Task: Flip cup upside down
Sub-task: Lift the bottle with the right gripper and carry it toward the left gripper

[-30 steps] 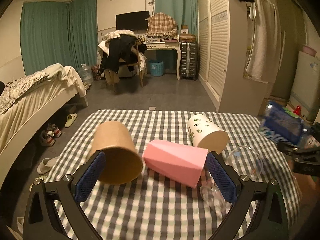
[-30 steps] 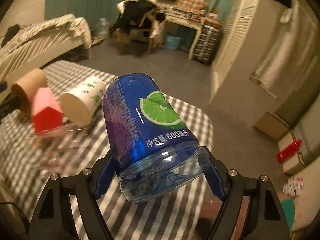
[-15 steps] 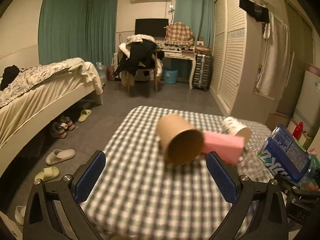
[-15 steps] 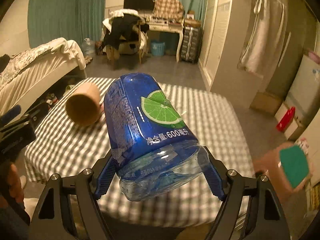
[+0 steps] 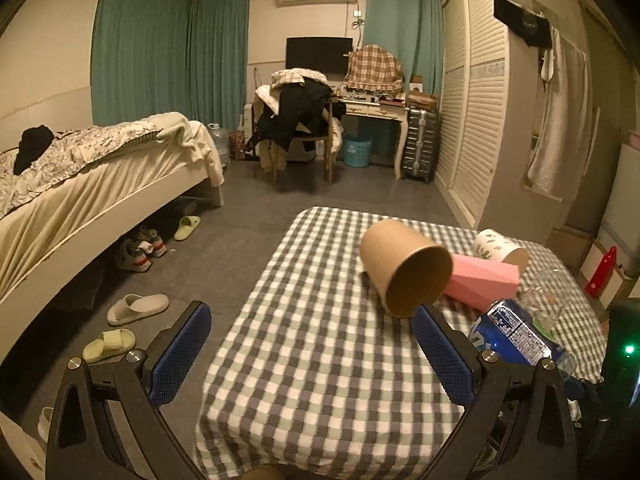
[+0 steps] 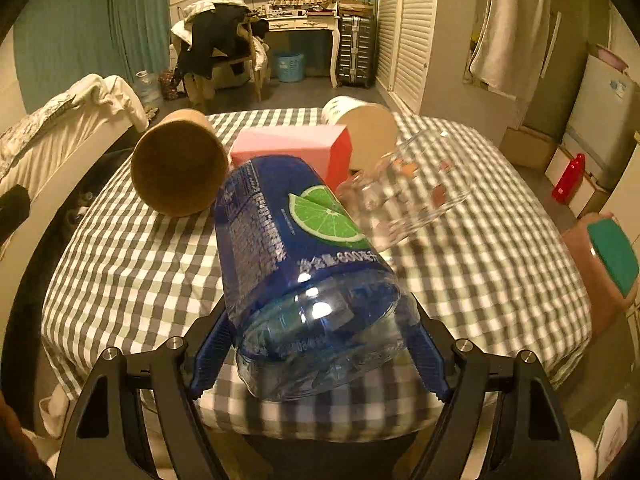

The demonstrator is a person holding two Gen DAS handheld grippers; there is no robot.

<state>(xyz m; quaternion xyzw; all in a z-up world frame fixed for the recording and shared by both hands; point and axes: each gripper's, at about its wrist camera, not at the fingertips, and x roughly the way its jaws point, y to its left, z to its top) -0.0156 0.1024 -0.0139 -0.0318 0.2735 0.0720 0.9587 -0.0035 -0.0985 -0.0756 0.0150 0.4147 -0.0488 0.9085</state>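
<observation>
My right gripper (image 6: 316, 356) is shut on a blue plastic cup (image 6: 296, 264) cut from a lime-label bottle, held tilted above the near part of the checked table (image 6: 132, 256). The cup also shows at the right of the left wrist view (image 5: 516, 340). My left gripper (image 5: 308, 352) is open and empty, held over the table's near left corner (image 5: 320, 380). A brown paper cup (image 5: 404, 268) lies on its side, also in the right wrist view (image 6: 178, 168). A pink faceted cup (image 6: 292, 150), a white leaf-print cup (image 6: 360, 120) and a clear glass (image 6: 408, 188) lie on their sides behind.
A bed (image 5: 80, 184) stands at the left with slippers (image 5: 136, 308) and shoes on the floor. A chair piled with clothes (image 5: 296, 120), a desk and a suitcase are at the back. A wardrobe (image 5: 476, 120) lines the right wall. A pink stool (image 6: 600, 264) is right of the table.
My left gripper has pulled back and to the left, away from the cups. My right gripper has swung over the table with the blue cup and lowered it nearer the cloth.
</observation>
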